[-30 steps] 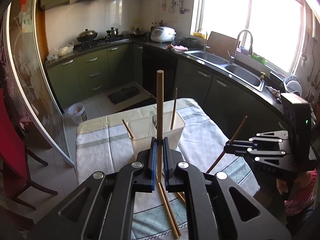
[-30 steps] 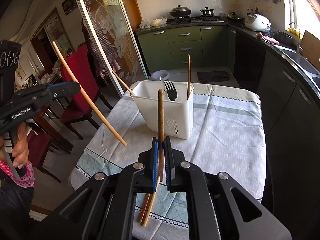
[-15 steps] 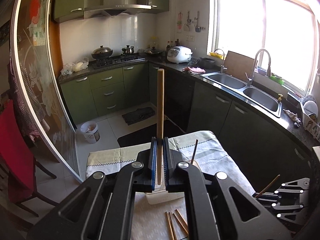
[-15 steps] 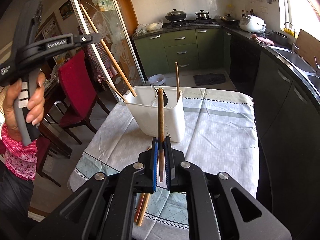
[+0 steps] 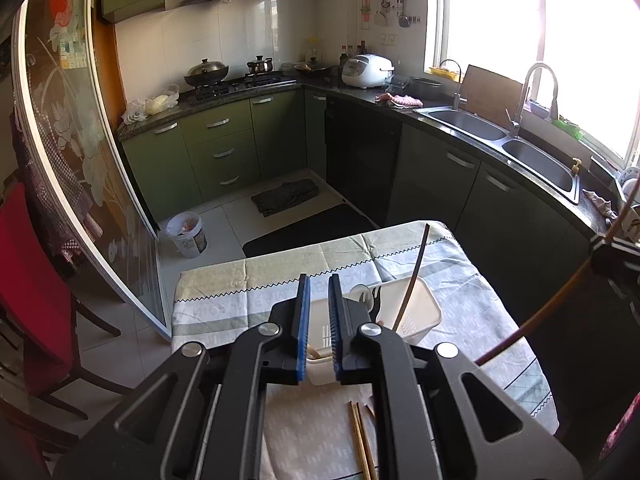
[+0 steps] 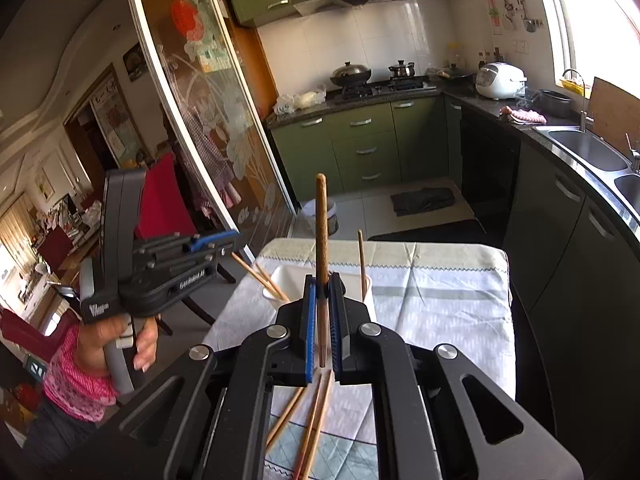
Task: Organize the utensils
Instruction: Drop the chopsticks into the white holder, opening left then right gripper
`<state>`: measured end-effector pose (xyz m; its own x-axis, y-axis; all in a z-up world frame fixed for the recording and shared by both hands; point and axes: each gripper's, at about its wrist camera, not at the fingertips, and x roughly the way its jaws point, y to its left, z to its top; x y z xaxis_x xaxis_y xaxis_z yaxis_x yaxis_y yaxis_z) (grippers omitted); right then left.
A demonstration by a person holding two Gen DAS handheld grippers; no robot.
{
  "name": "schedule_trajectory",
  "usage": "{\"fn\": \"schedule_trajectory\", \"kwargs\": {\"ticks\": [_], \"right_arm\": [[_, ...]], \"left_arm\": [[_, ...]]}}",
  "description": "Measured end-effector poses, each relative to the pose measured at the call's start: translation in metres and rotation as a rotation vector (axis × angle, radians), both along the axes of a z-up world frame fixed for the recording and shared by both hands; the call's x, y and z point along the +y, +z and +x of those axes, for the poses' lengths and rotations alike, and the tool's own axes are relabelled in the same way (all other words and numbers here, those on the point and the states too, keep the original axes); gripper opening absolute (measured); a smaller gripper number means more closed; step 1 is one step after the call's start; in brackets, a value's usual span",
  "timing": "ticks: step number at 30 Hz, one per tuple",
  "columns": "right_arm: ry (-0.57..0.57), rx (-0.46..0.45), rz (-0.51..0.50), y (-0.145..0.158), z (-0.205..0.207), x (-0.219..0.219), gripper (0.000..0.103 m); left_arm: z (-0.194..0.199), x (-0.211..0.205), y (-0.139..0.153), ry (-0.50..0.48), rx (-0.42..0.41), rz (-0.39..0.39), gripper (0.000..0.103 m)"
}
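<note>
Left gripper (image 5: 319, 322) jaws slightly parted, nothing between them, having just been opening; white utensil holder (image 5: 416, 312) directly beyond the tips on the clothed surface (image 5: 248, 280); dark chopstick (image 5: 412, 276) leaning upright in holder; fork (image 5: 374, 300) inside too; loose chopsticks (image 5: 362, 440) near side of holder.

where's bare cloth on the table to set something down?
Bare tablecloth runs between the white utensil bin and the far edge, and from the bin toward the sink-side edge. Crowded: the near edge, where loose chopsticks lie under the right gripper, and around the bin.
</note>
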<state>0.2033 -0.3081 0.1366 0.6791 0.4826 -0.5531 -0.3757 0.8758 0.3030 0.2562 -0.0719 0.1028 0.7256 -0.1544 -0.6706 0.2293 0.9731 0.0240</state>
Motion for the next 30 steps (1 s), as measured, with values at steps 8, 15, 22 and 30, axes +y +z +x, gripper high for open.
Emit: {"fn": "schedule_trajectory", "kwargs": {"ticks": [8, 15, 22, 30], "right_arm": [[-0.073, 0.006, -0.025, -0.005, 0.053, 0.022, 0.007], [-0.07, 0.099, -0.099, -0.056, 0.085, 0.046, 0.007], [-0.061, 0.107, -0.115, -0.066, 0.084, 0.045, 0.018], [-0.024, 0.088, -0.057, -0.06, 0.034, 0.017, 0.021]], "left_arm": [[-0.025, 0.016, 0.001, -0.007, -0.002, -0.009, 0.018], [-0.033, 0.03, -0.015, -0.019, 0.069, -0.033, 0.018], [-0.042, 0.033, -0.031, -0.023, 0.102, -0.026, 0.026], [-0.048, 0.021, -0.104, -0.056, 0.319, -0.032, 0.036]]}}
